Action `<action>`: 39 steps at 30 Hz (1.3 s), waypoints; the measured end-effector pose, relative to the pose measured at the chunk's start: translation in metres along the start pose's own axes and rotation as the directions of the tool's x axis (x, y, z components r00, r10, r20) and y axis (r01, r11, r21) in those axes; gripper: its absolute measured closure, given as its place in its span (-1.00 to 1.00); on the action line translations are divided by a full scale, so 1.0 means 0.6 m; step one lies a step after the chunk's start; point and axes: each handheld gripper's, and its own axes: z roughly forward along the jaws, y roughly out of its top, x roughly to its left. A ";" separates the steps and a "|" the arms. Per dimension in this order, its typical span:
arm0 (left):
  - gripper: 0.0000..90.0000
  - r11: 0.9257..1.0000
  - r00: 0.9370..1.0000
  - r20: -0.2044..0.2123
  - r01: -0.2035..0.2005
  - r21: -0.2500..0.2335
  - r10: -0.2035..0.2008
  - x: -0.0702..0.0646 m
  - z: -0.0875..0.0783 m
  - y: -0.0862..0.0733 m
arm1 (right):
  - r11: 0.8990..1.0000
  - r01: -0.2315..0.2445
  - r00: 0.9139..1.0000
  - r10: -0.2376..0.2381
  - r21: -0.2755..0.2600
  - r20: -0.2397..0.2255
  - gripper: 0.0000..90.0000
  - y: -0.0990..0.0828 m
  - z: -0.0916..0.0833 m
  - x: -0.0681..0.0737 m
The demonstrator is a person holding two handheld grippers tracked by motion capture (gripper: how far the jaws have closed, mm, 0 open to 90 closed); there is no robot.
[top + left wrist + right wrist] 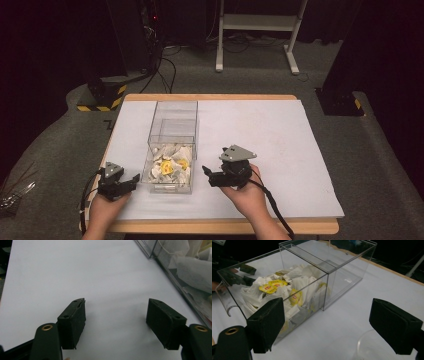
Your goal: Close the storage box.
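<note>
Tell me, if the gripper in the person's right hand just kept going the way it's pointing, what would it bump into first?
Most likely the clear box, on the side wall of the near compartment that holds the tea bags. The right gripper stands open with bare white table between it and that wall, though depth is hard to judge.

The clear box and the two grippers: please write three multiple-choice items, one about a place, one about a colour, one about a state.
1. Which half of the box holds the tea bags?
A near half
B far half
C both halves

2. What colour are the tea-bag tags?
A blue
B yellow
C green

3. How stands the right gripper?
A shut on a tea bag
B shut on nothing
C open

Answers: 1 A, the far half past the divider is bare. 2 B, yellow labels show among the white paper. 3 C, the fingers stand wide apart with only table between them.
</note>
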 end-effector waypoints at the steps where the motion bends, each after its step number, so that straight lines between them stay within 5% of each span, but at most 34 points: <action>1: -0.29 1.000 1.000 0.000 0.000 0.000 0.000 0.000 0.000 0.000 | 1.000 0.001 1.000 -0.001 0.002 -0.011 -0.70 0.002 0.004 0.004; 10: -0.30 1.000 1.000 0.003 -0.007 0.000 0.007 0.001 0.000 0.000 | 1.000 -0.003 0.997 0.003 0.001 -0.081 -0.61 0.017 0.033 0.037; 20: -0.30 1.000 1.000 0.003 -0.001 0.000 0.001 0.000 0.000 -0.001 | 0.999 0.045 0.992 -0.045 -0.002 -0.118 -0.54 0.032 0.059 0.070; 30: -0.30 1.000 1.000 -0.002 0.000 -0.001 0.000 -0.002 -0.001 -0.001 | 0.996 0.074 0.984 -0.065 0.050 -0.169 -0.46 0.039 0.097 0.092; 39: -0.30 1.000 1.000 0.000 0.003 -0.002 -0.003 -0.002 -0.001 -0.002 | 0.987 0.109 0.983 -0.090 0.120 -0.158 -0.11 0.044 0.123 0.100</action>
